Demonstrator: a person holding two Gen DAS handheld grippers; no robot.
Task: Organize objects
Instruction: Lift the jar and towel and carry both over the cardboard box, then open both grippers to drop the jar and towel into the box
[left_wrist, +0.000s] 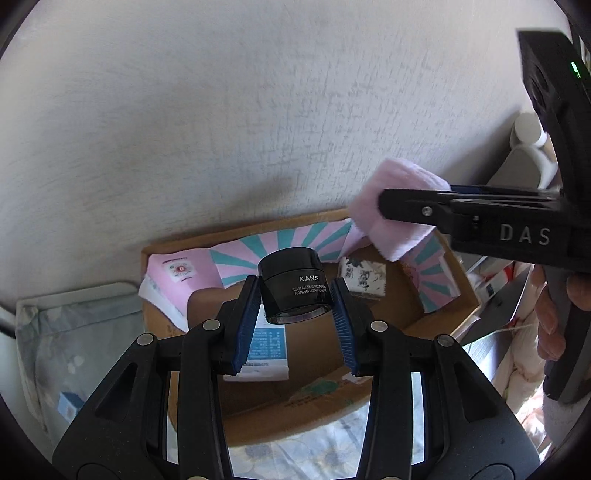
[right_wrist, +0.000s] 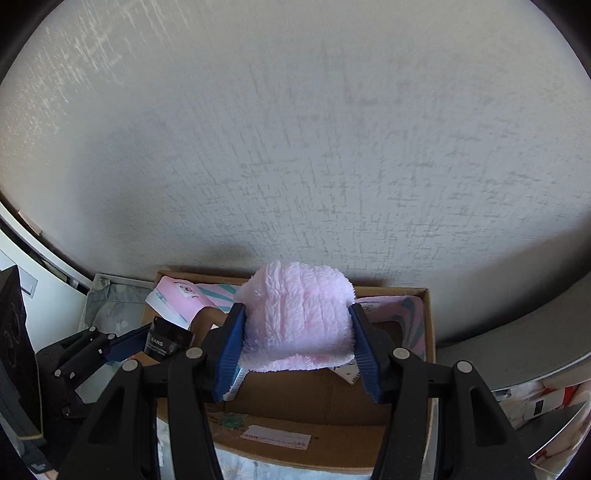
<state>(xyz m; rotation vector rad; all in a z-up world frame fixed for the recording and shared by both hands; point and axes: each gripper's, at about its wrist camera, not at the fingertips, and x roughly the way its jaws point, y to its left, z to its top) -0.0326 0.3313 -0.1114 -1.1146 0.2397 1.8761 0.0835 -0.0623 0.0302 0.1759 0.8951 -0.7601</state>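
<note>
My left gripper (left_wrist: 295, 291) is shut on a black KANS cream jar (left_wrist: 293, 286) and holds it above an open cardboard box (left_wrist: 458, 280). The jar also shows in the right wrist view (right_wrist: 166, 341), held by the left gripper (right_wrist: 147, 341). My right gripper (right_wrist: 295, 325) is shut on a folded fluffy pink cloth (right_wrist: 295, 317) above the same box (right_wrist: 430, 325). In the left wrist view the right gripper (left_wrist: 384, 208) comes in from the right with the pink cloth (left_wrist: 397, 206) over the box's far right corner.
The box holds a pink packet (left_wrist: 183, 273), pink-and-teal striped cartons (left_wrist: 288, 240), a floral patterned box (left_wrist: 364, 277) and a blue-labelled white box (left_wrist: 264, 347). It stands on floral bedding (left_wrist: 74, 339) against a textured wall (left_wrist: 240, 129). Clutter lies at the right (left_wrist: 517, 332).
</note>
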